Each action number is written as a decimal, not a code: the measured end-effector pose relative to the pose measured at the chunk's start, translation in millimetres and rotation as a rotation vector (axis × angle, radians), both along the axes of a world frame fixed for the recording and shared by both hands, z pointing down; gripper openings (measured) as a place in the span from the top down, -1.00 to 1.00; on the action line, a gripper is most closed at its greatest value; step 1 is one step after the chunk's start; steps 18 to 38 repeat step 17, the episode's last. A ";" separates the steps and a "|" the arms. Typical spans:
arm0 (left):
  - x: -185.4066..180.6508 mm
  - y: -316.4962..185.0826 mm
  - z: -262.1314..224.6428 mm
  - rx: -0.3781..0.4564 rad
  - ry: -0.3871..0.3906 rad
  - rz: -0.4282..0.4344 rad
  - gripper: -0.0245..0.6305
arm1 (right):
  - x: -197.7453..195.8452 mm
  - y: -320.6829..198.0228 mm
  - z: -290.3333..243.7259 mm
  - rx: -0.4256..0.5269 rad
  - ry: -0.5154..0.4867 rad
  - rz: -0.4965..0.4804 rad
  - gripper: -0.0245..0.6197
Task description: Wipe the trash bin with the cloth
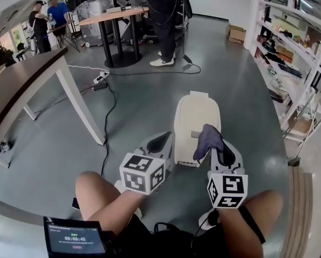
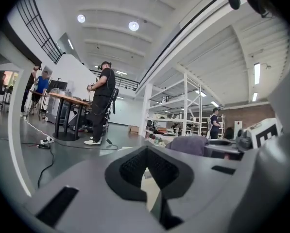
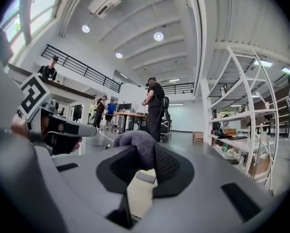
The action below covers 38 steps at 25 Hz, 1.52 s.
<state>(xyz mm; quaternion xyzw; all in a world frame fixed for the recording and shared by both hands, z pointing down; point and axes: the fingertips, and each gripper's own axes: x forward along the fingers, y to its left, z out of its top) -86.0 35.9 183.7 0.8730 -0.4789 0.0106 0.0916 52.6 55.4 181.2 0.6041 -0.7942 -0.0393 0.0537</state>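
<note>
A cream trash bin (image 1: 197,123) stands on the grey floor just ahead of my knees, its lid facing up. A grey-purple cloth (image 1: 208,137) hangs over the bin's right front part, and my right gripper (image 1: 219,147) is shut on it. In the right gripper view the cloth (image 3: 139,147) bunches between the jaw tips of that gripper (image 3: 147,154), with the bin (image 3: 137,193) showing below. My left gripper (image 1: 161,140) sits against the bin's left front side, jaws together and empty. In the left gripper view, my left gripper (image 2: 145,153) has the bin (image 2: 152,195) showing under its jaws.
A brown table with a white leg (image 1: 79,104) stands at the left. A black cable (image 1: 109,112) and a power strip (image 1: 100,78) lie on the floor. White shelves (image 1: 289,63) line the right side. A person (image 1: 163,20) stands at a far table.
</note>
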 end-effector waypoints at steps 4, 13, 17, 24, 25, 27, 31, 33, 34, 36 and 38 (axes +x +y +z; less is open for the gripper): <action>-6.0 3.9 -4.2 0.016 -0.016 -0.012 0.93 | -0.2 14.2 -11.1 0.015 -0.005 -0.010 0.72; 5.4 7.0 -1.8 0.022 -0.012 0.005 0.93 | 5.7 21.6 4.5 -0.016 -0.021 -0.030 0.72; 5.2 3.6 4.0 0.014 -0.038 0.000 0.93 | 3.9 21.6 12.5 -0.007 0.001 -0.020 0.72; 5.2 3.6 4.0 0.014 -0.038 0.000 0.93 | 3.9 21.6 12.5 -0.007 0.001 -0.020 0.72; 5.2 3.6 4.0 0.014 -0.038 0.000 0.93 | 3.9 21.6 12.5 -0.007 0.001 -0.020 0.72; 5.2 3.6 4.0 0.014 -0.038 0.000 0.93 | 3.9 21.6 12.5 -0.007 0.001 -0.020 0.72; 5.2 3.6 4.0 0.014 -0.038 0.000 0.93 | 3.9 21.6 12.5 -0.007 0.001 -0.020 0.72; 5.2 3.6 4.0 0.014 -0.038 0.000 0.93 | 3.9 21.6 12.5 -0.007 0.001 -0.020 0.72; 5.2 3.6 4.0 0.014 -0.038 0.000 0.93 | 3.9 21.6 12.5 -0.007 0.001 -0.020 0.72; 5.2 3.6 4.0 0.014 -0.038 0.000 0.93 | 3.9 21.6 12.5 -0.007 0.001 -0.020 0.72; 5.2 3.6 4.0 0.014 -0.038 0.000 0.93 | 3.9 21.6 12.5 -0.007 0.001 -0.020 0.72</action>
